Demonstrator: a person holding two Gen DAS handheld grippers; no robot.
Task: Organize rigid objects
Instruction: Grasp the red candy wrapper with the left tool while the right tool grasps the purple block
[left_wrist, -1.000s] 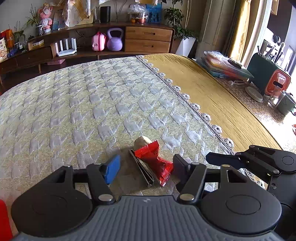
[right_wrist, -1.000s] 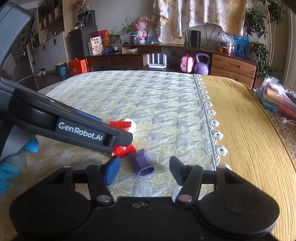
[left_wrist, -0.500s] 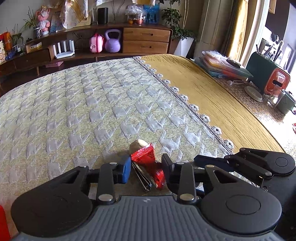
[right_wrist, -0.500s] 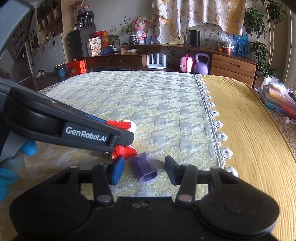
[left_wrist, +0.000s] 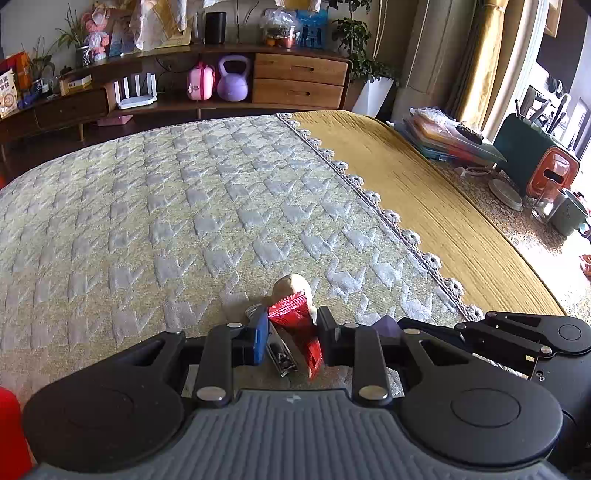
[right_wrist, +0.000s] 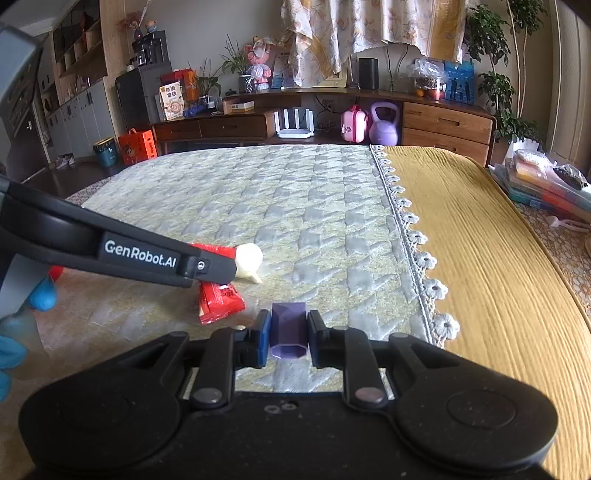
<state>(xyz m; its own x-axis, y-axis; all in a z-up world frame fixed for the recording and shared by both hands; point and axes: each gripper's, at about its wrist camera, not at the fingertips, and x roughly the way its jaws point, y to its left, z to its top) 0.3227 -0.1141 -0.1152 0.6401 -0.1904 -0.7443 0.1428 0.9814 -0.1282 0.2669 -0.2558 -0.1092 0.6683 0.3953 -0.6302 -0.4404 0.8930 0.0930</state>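
Jaws against purple block (right_wrist: 288, 329) sides

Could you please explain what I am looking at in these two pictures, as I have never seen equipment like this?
There is no robot here: a person holds a pair of tongs in each hand, and a wide-angle camera on each looks forward along its two fingers. One picture comes from the left tongs, the other from the right tongs. Both look down on a quilted bedspread laid over a yellow cloth. The left tongs are closing around a red packet, with metal nail clippers beside it and a pale rounded thing just behind. The right tongs are shut on a small purple block. In the right picture you also see the left tongs from the side and a blue glove.
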